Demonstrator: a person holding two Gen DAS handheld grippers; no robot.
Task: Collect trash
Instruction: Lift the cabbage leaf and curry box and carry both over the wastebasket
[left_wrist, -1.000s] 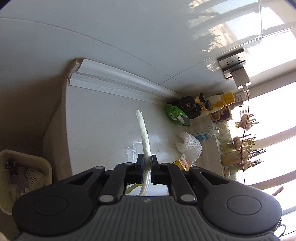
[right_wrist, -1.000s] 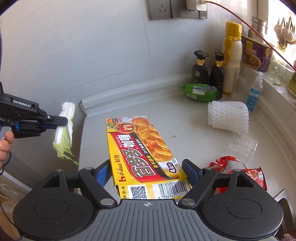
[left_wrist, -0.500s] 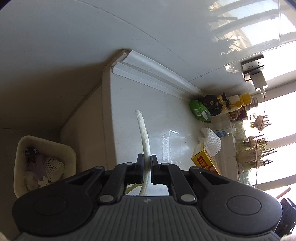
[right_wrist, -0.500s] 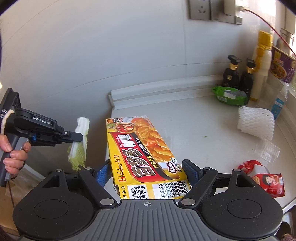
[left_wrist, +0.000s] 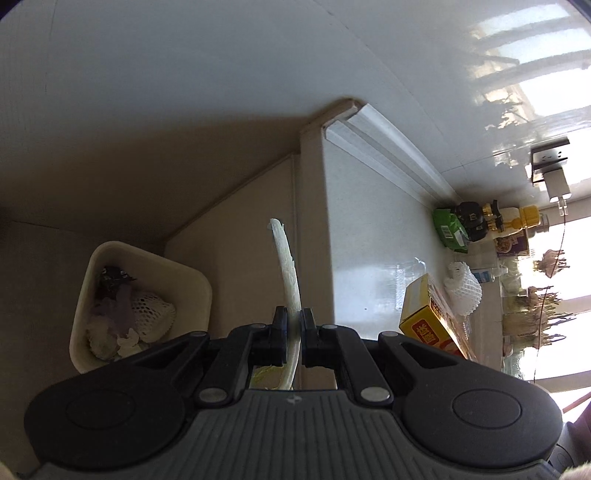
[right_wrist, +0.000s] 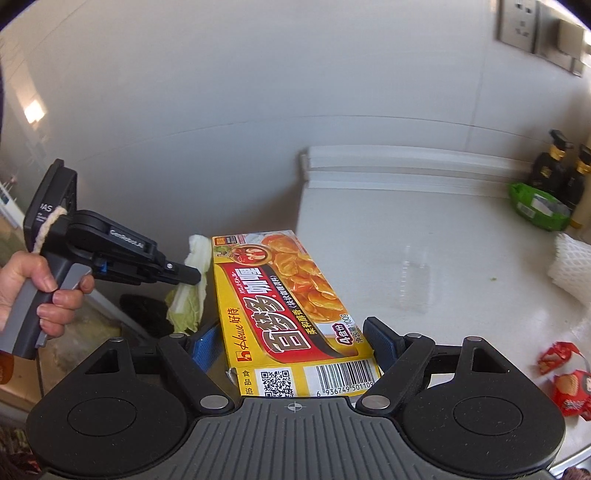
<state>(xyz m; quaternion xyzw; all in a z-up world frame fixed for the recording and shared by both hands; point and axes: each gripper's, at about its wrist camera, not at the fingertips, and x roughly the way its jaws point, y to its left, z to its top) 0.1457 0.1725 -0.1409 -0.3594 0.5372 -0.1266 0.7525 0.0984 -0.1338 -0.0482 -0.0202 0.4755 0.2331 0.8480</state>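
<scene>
White counter (right_wrist: 424, 258); left fingers (left_wrist: 293, 325) clamp cabbage leaf (left_wrist: 286, 266), right fingers (right_wrist: 295, 343) grip curry box (right_wrist: 288, 295).

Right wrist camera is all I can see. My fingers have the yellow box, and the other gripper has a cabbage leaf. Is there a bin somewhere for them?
Observer: Yes. The left wrist view shows a cream bin down on the floor, past the end of the counter.
Child: Is it empty?
Observer: No. A white foam net and some crumpled scraps lie inside it.
Child: Is the leaf over the bin?
Observer: Not quite, I think. In that view the cabbage leaf, pinched in the left gripper, shows against the cabinet side, between the bin and your yellow box.
</scene>
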